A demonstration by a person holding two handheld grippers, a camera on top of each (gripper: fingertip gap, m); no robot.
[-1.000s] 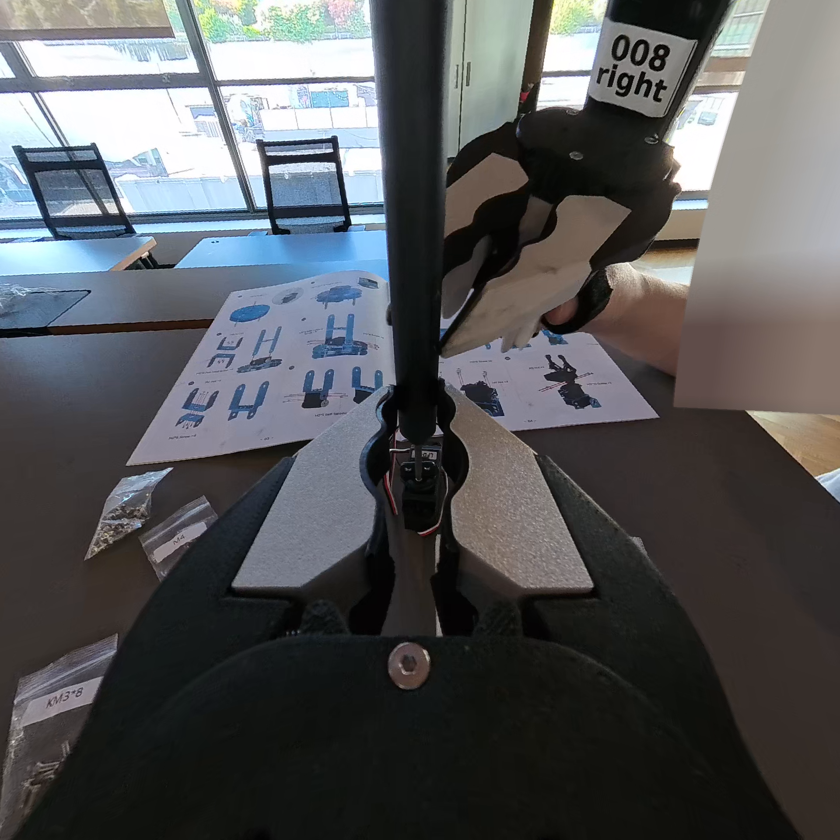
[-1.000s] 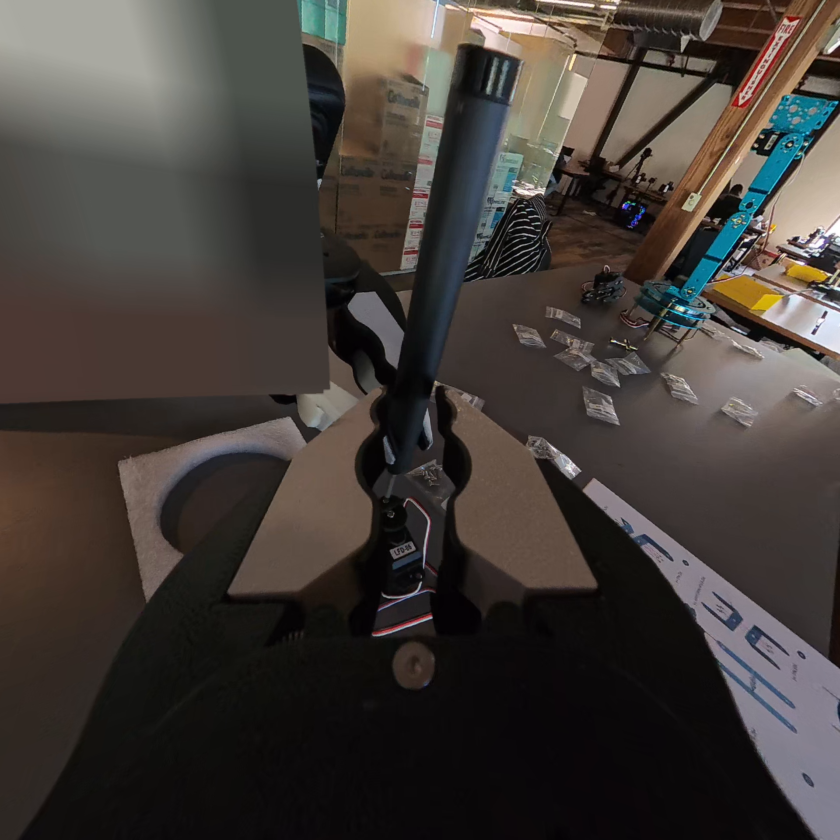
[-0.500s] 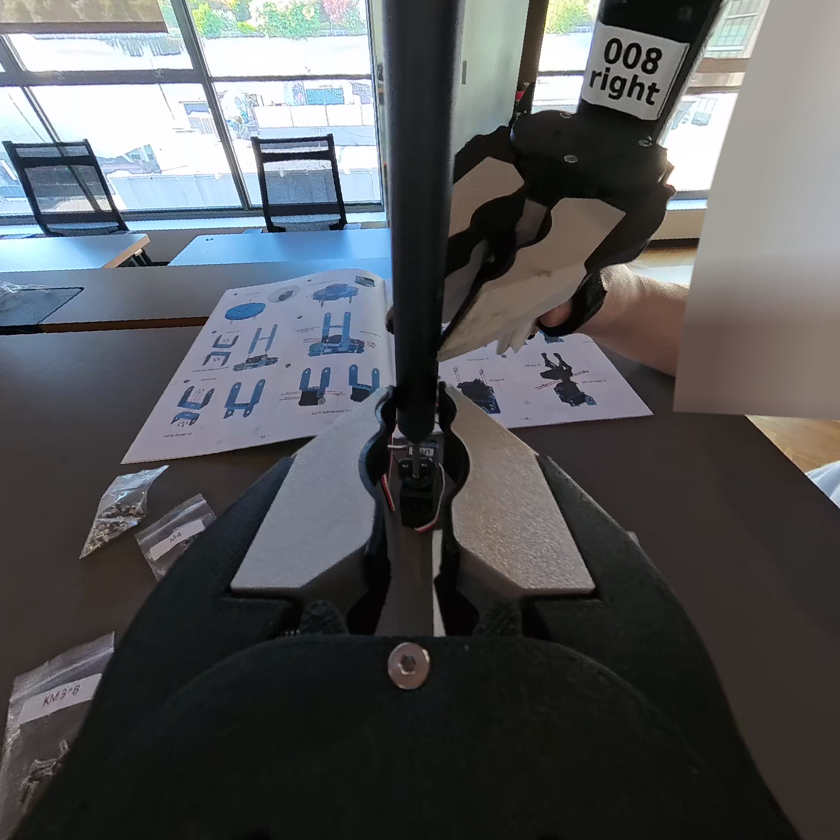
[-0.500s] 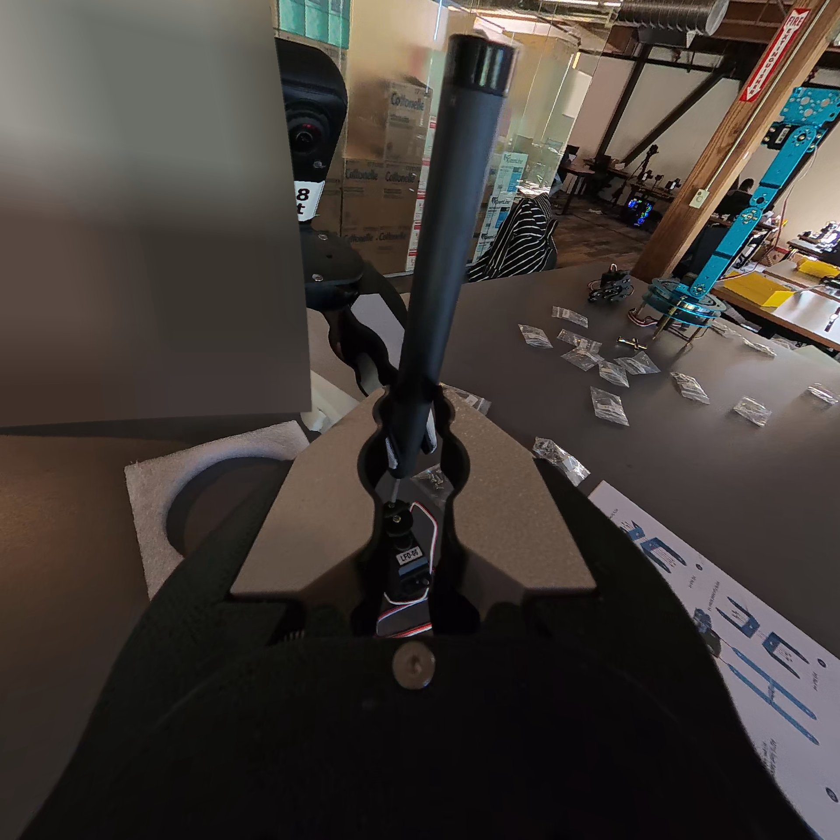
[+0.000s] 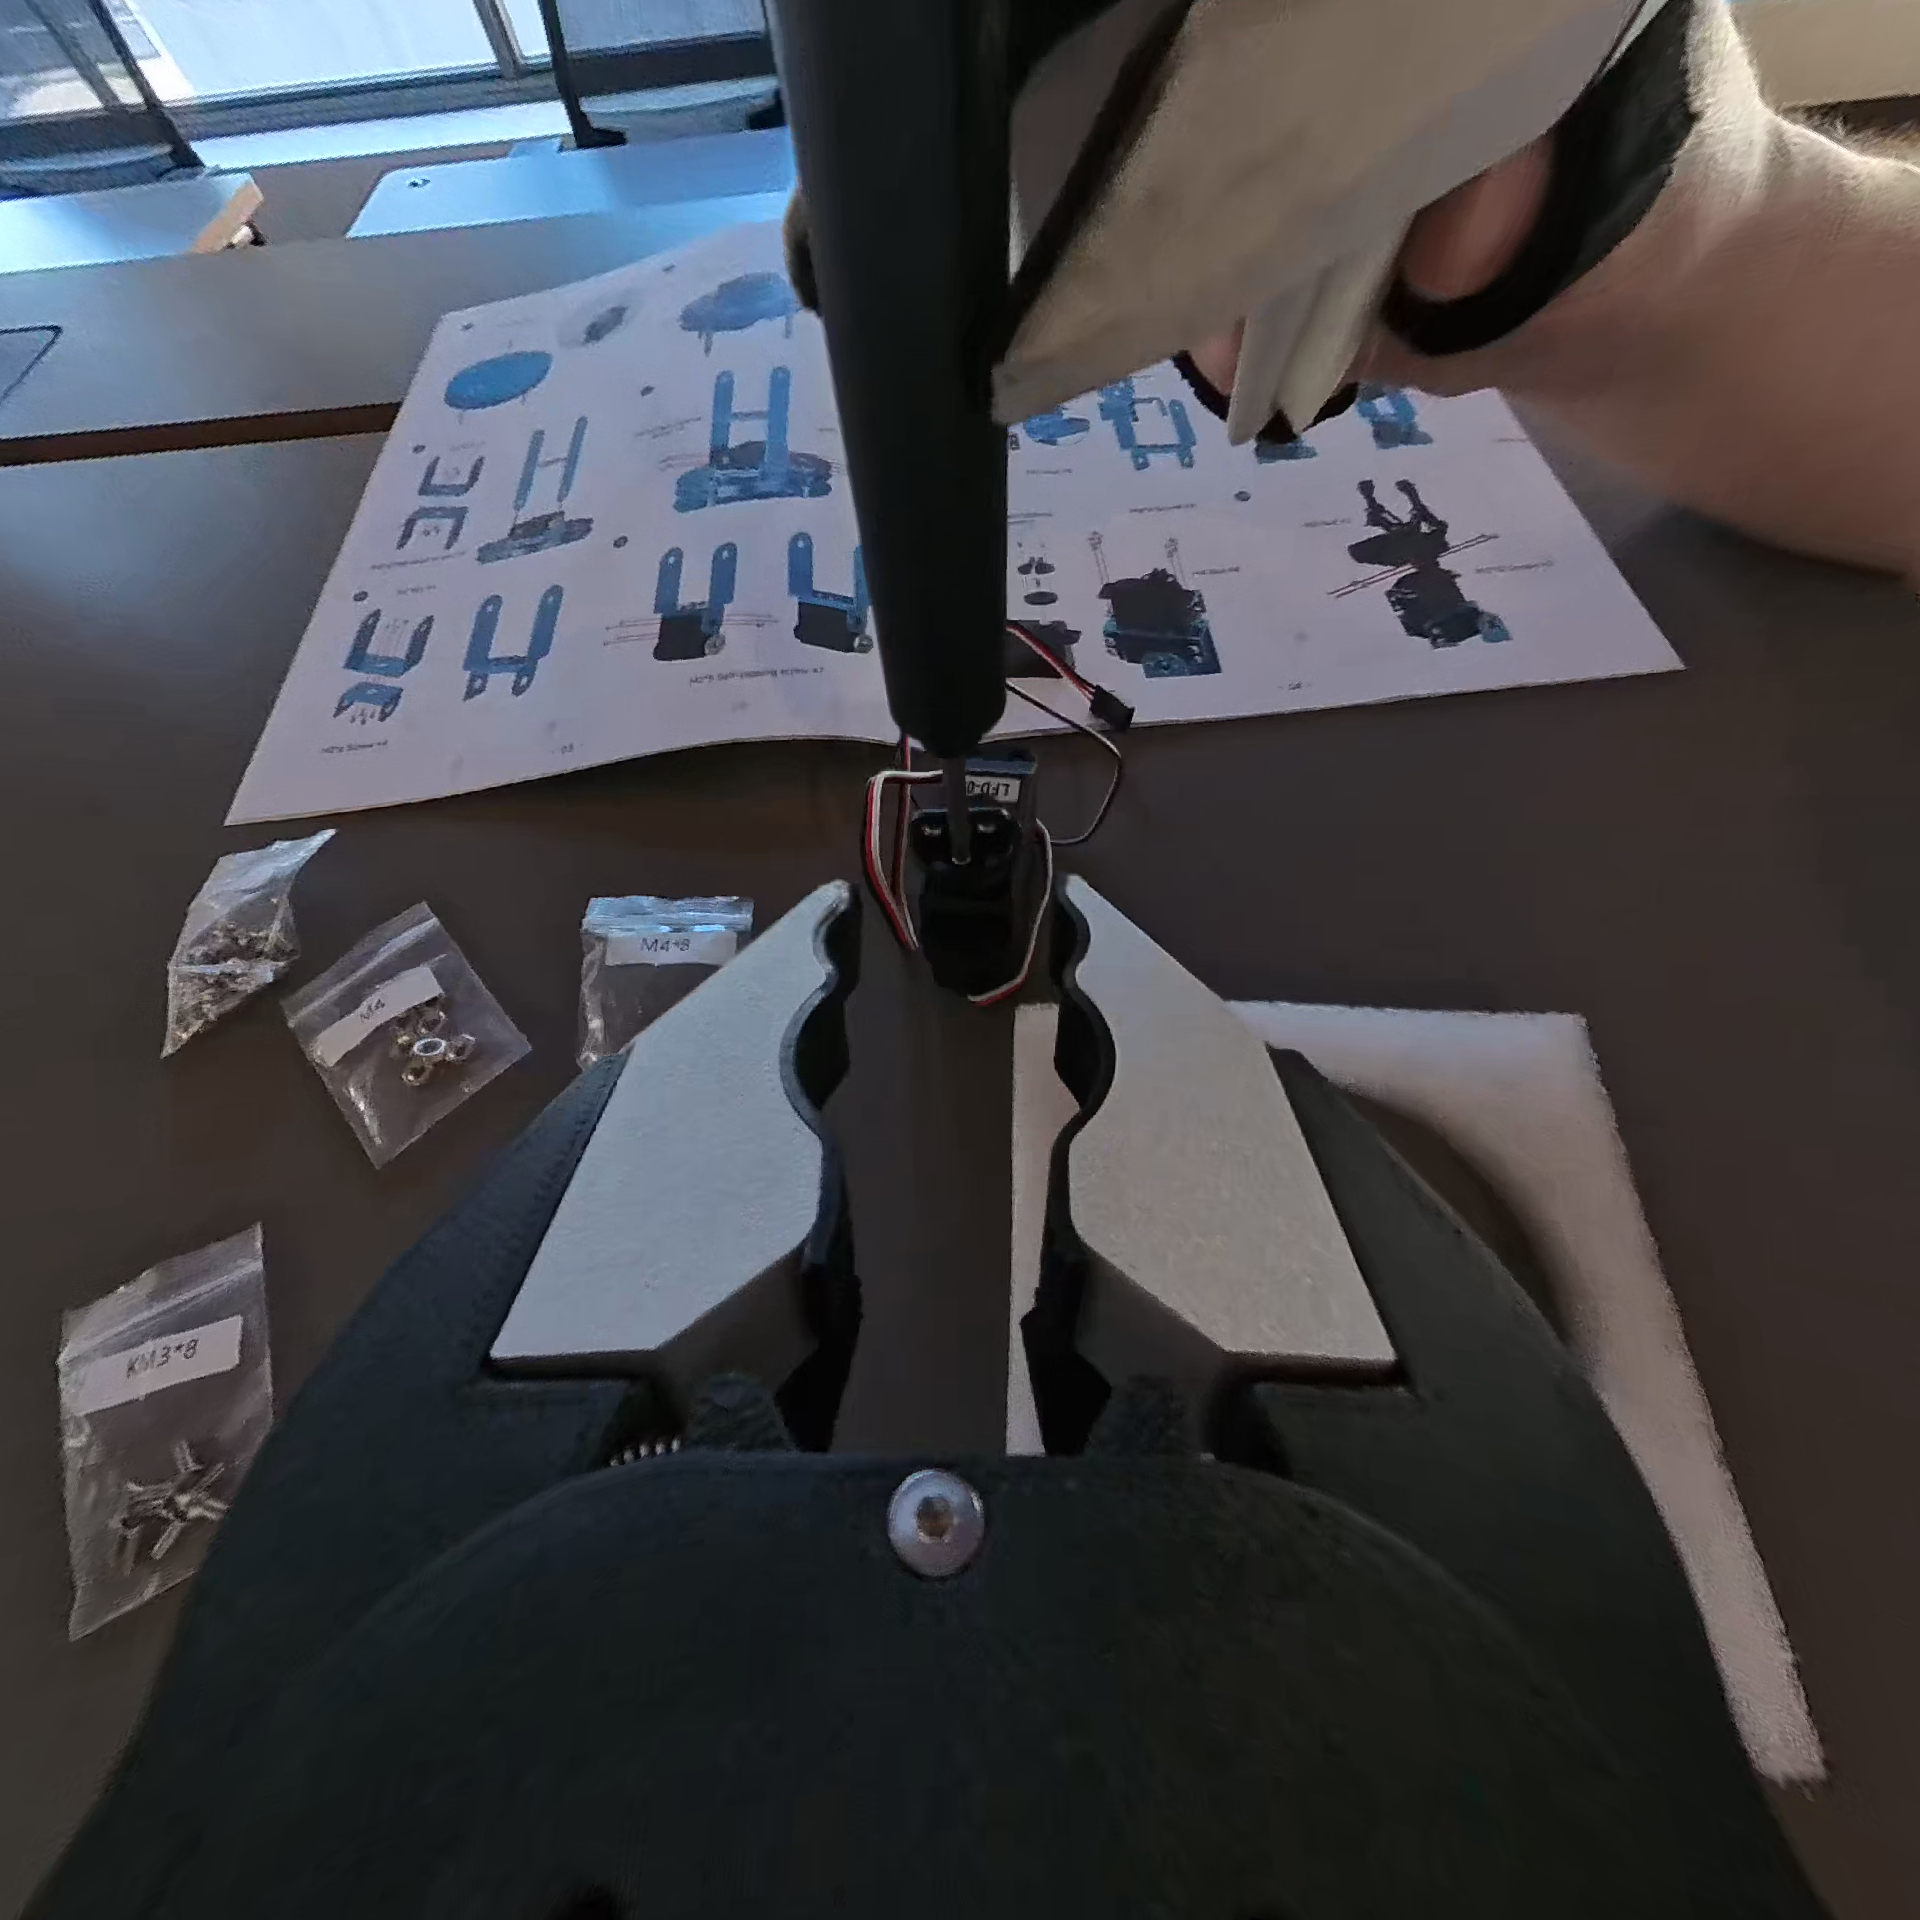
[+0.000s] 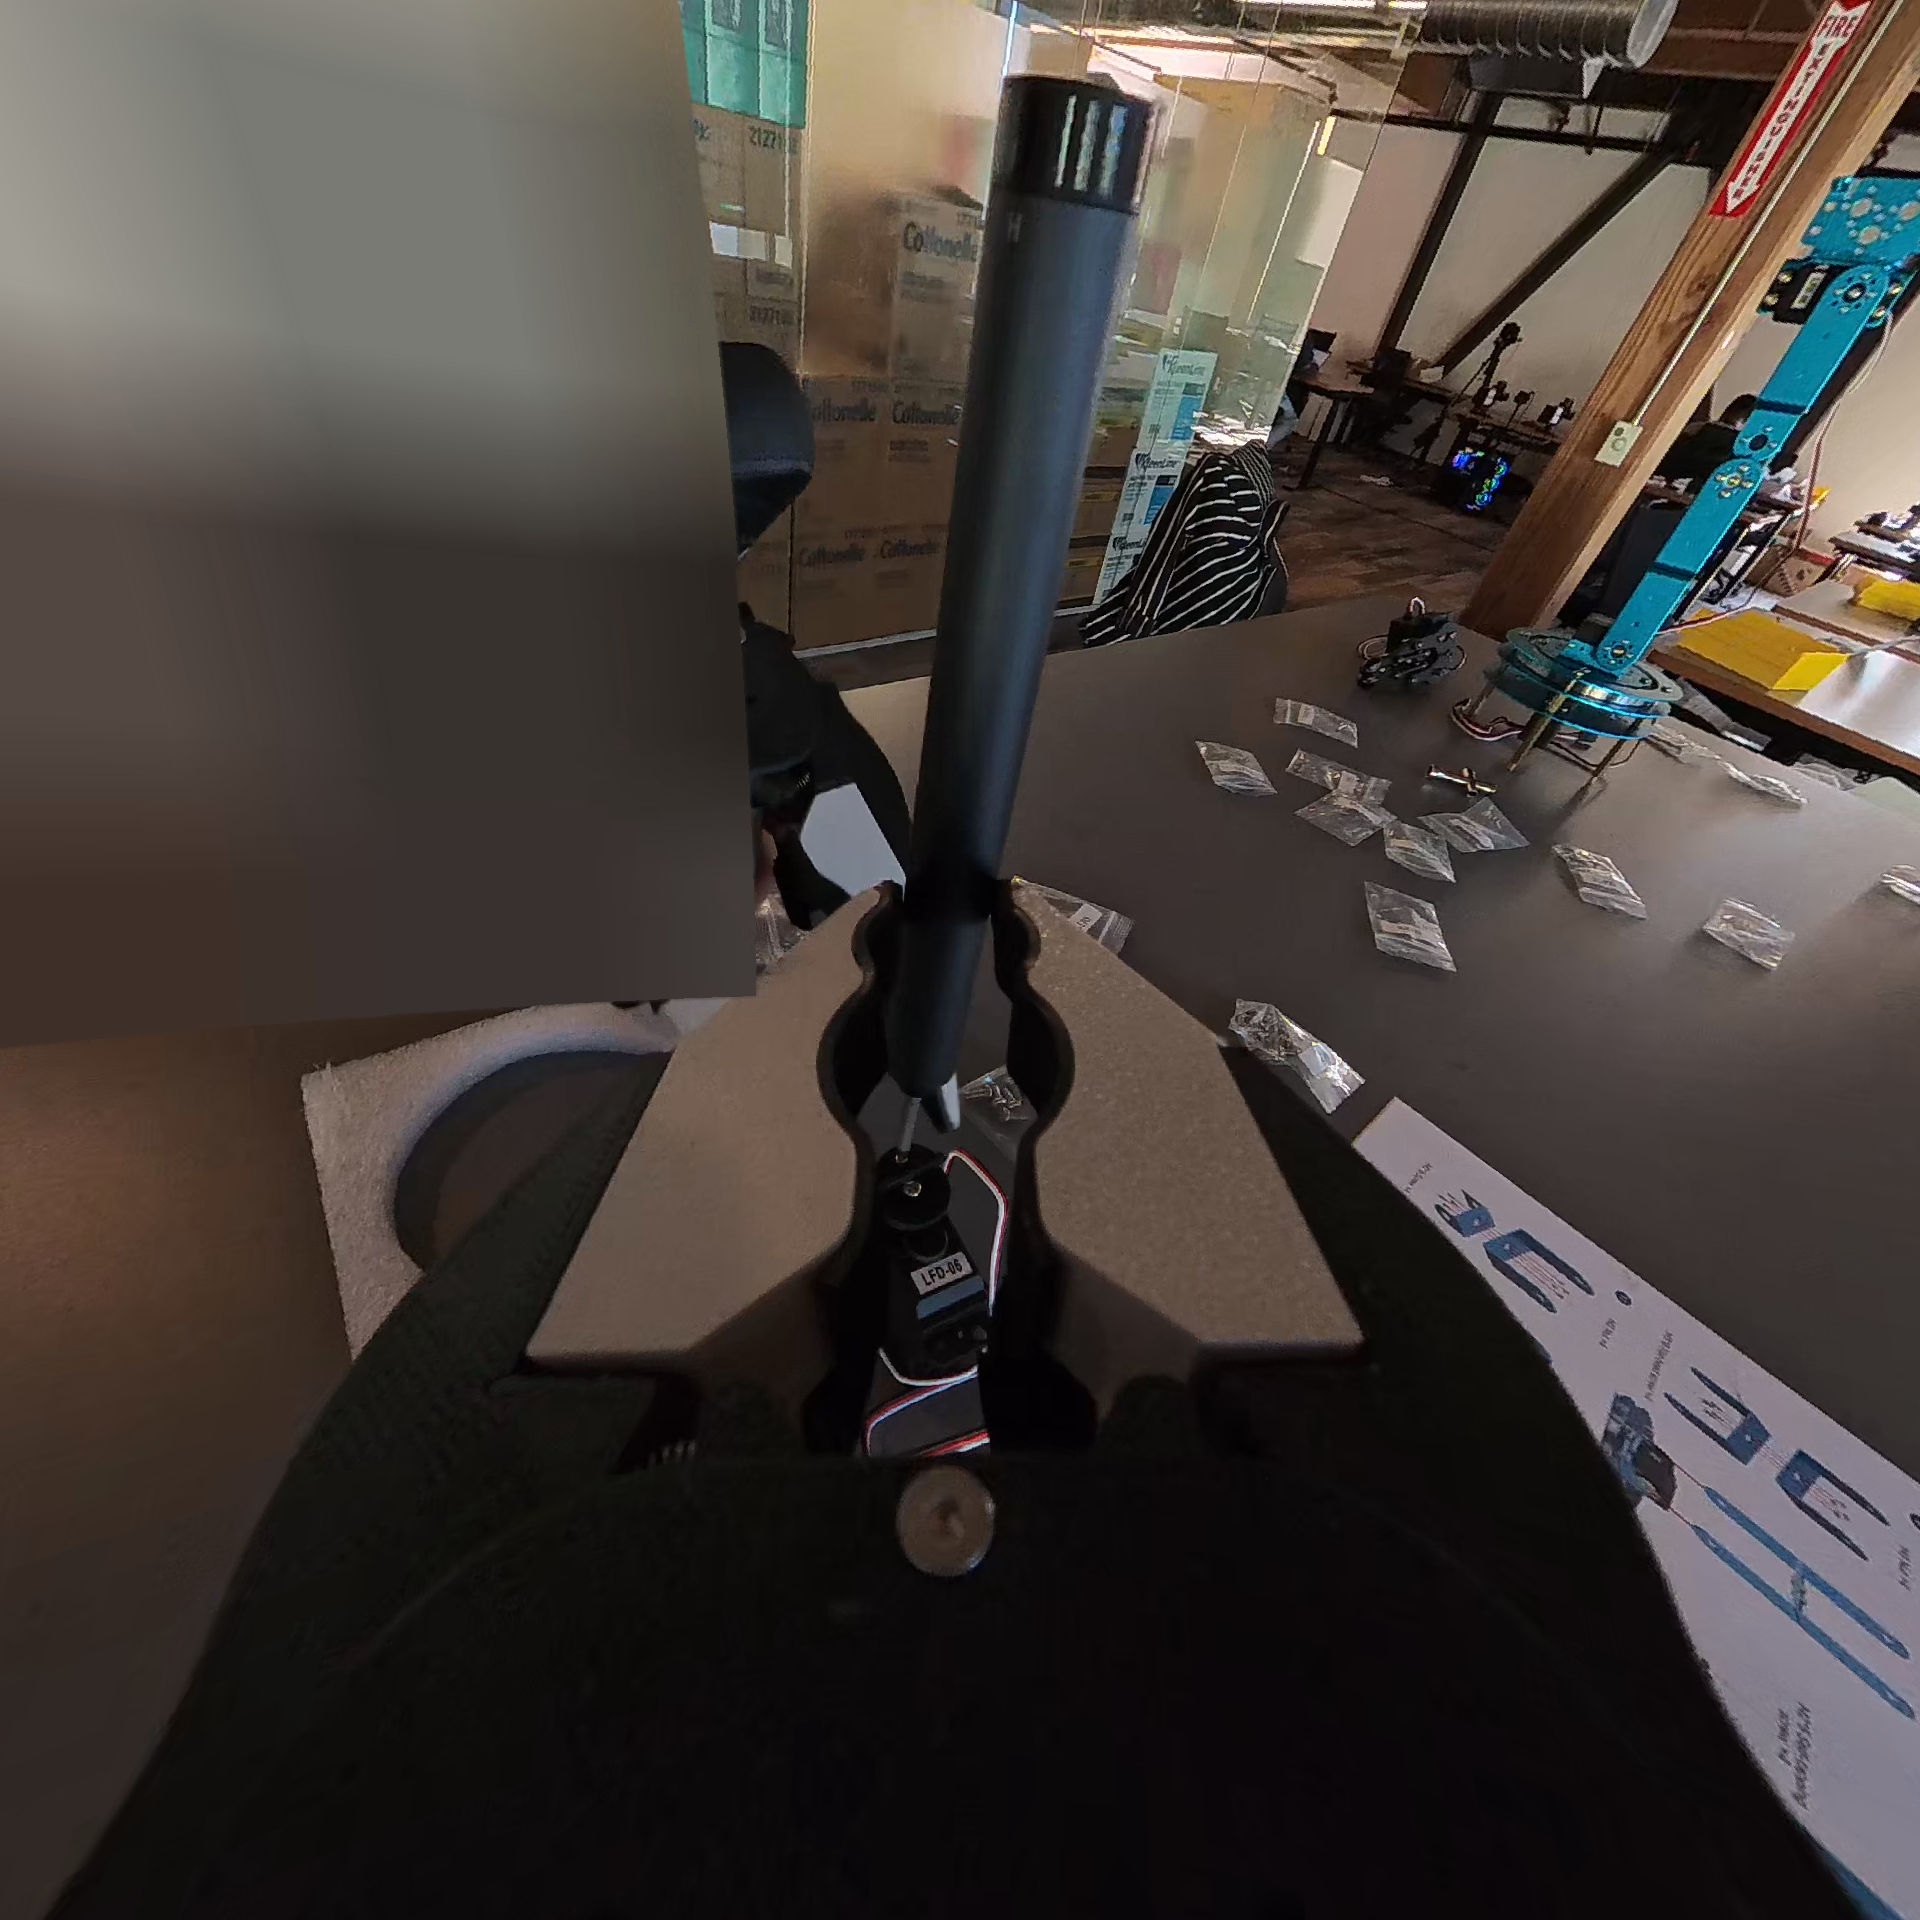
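Note:
A small black servo [image 5: 971, 914] with red, white and black wires stands on the dark table at the near edge of the instruction sheet. My left gripper [image 5: 956, 904] is open, its fingertips either side of the servo and clear of it. My right gripper [image 6: 948, 904] is shut on a long black screwdriver [image 6: 1029, 468], held nearly upright. The screwdriver's bit rests on top of the servo [image 6: 940, 1299]. In the left wrist view the screwdriver [image 5: 925, 416] comes down from the top and the right gripper [image 5: 1195, 208] is seen above, with a hand [image 5: 1662, 312] on it.
A printed sheet [image 5: 623, 520] with blue part drawings lies beyond the servo. Small bags of screws and nuts [image 5: 405, 1029] lie to the left. A white foam piece [image 5: 1455, 1195] lies under my left gripper's right side. Several more bags [image 6: 1403, 831] and a blue arm model [image 6: 1766, 416] are farther off. The gap from one gripper's tips to the other's is roughly 9 centimetres.
My left gripper has opened, let go of the servo and drawn back and up. The servo now sits beyond its fingertips. The right gripper still holds the screwdriver on the servo.

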